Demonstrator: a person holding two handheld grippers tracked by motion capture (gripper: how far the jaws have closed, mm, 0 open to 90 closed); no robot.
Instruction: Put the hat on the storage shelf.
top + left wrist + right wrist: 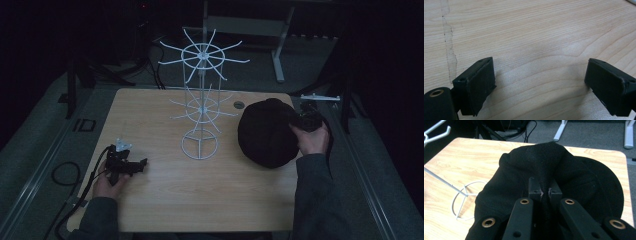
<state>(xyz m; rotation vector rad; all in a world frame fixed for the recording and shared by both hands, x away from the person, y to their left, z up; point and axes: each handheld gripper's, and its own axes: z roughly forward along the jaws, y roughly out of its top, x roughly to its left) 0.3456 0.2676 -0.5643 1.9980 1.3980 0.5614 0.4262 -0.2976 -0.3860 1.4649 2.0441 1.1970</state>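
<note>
A black hat (266,132) lies on the right side of the wooden table (165,200). My right gripper (306,121) is at its right edge, shut on the fabric. In the right gripper view the hat (549,165) bunches up into a peak where the right gripper (545,191) pinches it. A white wire rack (201,100) with two tiers of hooks stands at the table's middle. My left gripper (141,164) rests low at the front left, open. In the left gripper view the left gripper (539,85) frames bare wood with nothing between its fingers.
The rack's round base (464,200) sits just left of the hat. A small round hole (239,105) marks the tabletop behind the hat. Cables (65,172) trail off the table's left side. A metal stand leg (280,55) rises on the floor beyond.
</note>
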